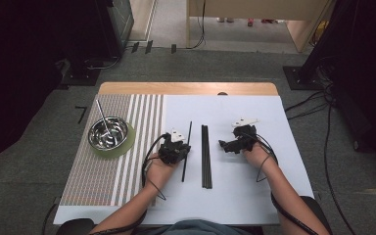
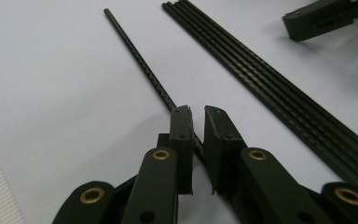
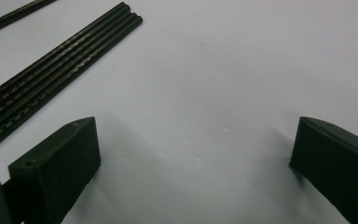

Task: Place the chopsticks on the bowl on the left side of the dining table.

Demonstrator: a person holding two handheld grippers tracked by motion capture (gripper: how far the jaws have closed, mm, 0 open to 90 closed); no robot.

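High view: a single black rod (image 1: 186, 151) was seen on the white sheet (image 1: 254, 191), held at the left gripper (image 1: 180, 152); a bundle of rods (image 1: 205, 155) lay just right of it, between the two grippers; the right gripper (image 1: 223, 144) was held near the bundle, not touching it; a steel bowl (image 1: 108, 133) with a rod leaning in it sat on a green disc (image 1: 127, 143) on the striped mat (image 1: 98, 171), well left.

Left gripper view: the jaws were nearly together, clamped on the rod (image 2: 140, 58); the bundle (image 2: 270, 81) lay apart, to the right.

Right gripper view: the jaws were set wide apart over bare sheet (image 3: 223, 70), nothing between them; the bundle (image 3: 51, 70) lay upper left.
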